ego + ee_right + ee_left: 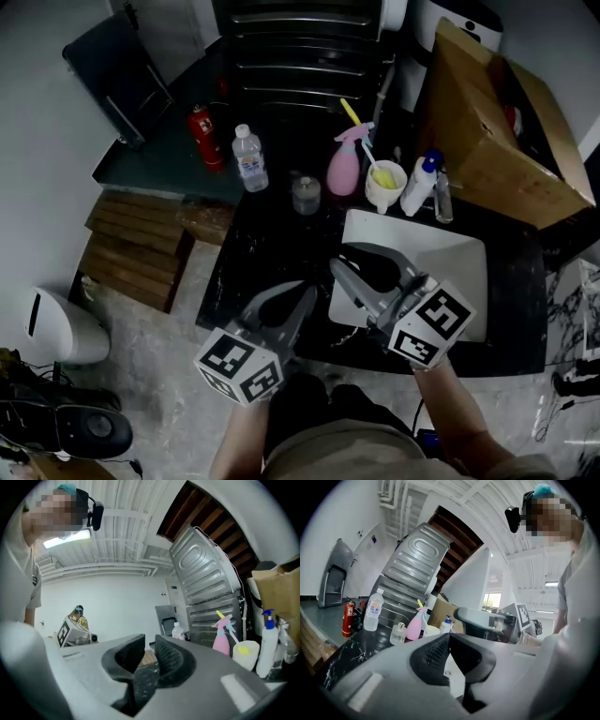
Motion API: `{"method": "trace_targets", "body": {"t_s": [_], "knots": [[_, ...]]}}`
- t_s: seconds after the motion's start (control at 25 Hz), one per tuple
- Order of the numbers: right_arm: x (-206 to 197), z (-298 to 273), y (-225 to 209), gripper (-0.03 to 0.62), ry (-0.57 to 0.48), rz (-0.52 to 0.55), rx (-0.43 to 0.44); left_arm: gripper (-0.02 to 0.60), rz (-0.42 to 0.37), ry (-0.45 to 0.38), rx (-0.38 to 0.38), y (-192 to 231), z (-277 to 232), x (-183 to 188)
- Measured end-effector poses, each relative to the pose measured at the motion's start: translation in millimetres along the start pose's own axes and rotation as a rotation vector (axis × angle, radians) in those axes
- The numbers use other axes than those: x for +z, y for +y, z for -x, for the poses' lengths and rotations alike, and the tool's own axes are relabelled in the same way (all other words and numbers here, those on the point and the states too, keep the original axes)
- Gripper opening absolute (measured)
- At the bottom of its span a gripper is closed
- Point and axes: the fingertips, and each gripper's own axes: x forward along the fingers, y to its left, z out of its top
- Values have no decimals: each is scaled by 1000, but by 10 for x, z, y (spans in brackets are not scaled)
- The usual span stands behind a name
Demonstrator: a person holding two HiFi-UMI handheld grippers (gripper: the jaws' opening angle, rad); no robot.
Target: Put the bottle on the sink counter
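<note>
Am holding both tongs low, at near edge of dark surface [272, 246]. Left tongs [302, 292] sitting clenched, pads meeting, nothing between them. Right tongs [339, 260] hanging at white sink [459, 258] near-left corner, jaws slightly parted, empty. Bottle [249, 157] standing upright at surface's far left end, between red extinguisher [202, 136] and pink sprayer [344, 164], well apart from both tongs.

Black stone counter [272, 253] veined white; pink plastic spray bottle [344, 169] upper centre; red cylindrical extinguisher [203, 138] upper left; brown cardboard box [487, 131] upper right.
</note>
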Motion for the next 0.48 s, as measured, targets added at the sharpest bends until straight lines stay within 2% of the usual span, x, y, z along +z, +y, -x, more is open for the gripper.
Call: {"method": "trace_targets", "body": {"t_s": [0.08, 0.2, 0.32, 0.48], "knots": [[136, 150, 88, 3, -74, 6, 6, 6, -13, -8, 5, -110, 33, 23], [283, 349, 247, 3, -155, 8, 27, 6, -34, -11, 15, -276, 81, 44], [318, 509, 406, 3, -171, 6, 48, 6, -44, -28, 25, -433, 141, 67], [315, 698, 588, 3, -174, -130, 151, 6, -54, -36, 18, -662, 180, 62]]}}
